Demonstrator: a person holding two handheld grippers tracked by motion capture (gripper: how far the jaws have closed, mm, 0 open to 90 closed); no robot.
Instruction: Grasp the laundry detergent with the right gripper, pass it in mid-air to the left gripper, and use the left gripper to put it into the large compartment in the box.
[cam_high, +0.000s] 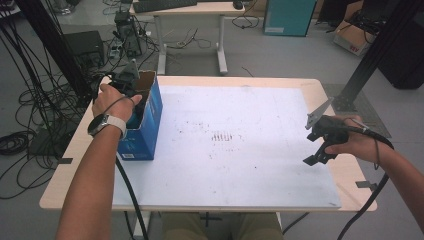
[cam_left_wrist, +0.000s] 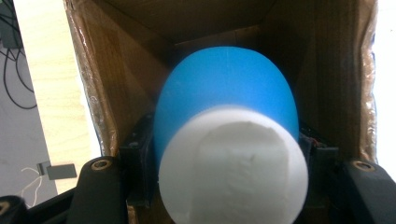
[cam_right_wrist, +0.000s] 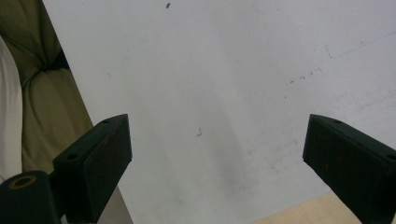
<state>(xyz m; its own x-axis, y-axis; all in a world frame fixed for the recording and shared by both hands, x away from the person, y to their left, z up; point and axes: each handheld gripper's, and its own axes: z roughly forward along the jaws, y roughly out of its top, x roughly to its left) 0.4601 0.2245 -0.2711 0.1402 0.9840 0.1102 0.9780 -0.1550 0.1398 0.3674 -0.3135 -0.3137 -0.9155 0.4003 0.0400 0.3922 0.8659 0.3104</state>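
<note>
Blue-and-white object (cam_left_wrist: 229, 140): a rounded blue body with a flat white end, clamped between the two black jaws of the left gripper (cam_left_wrist: 229, 154). In the left gripper view, the white end faces the camera and the blue body points down into the box. Its exact nature cannot be determined from the views.

Location: the object sits inside the open top of the blue cardboard box (cam_high: 145, 120), with brown inner walls (cam_left_wrist: 116, 70) on both sides and beyond it. Whether the object touches the walls or the floor of the box cannot be determined.

Box position: upright at the left side of the table (cam_high: 75, 145), on the left edge of the white sheet (cam_high: 240, 150) that covers most of the tabletop.

Left gripper (cam_high: 129, 82): held over the box opening and pointing down into it. The left hand (cam_high: 112, 100) grips its body; a watch (cam_high: 106, 124) is on that wrist. A cable trails back along the forearm.

Right gripper (cam_high: 316, 150): held by the right hand (cam_high: 357, 142) at the right edge of the white sheet, well apart from the box. In the right gripper view (cam_right_wrist: 217, 154), the jaws stand wide apart with nothing between them, above the bare sheet.
</note>
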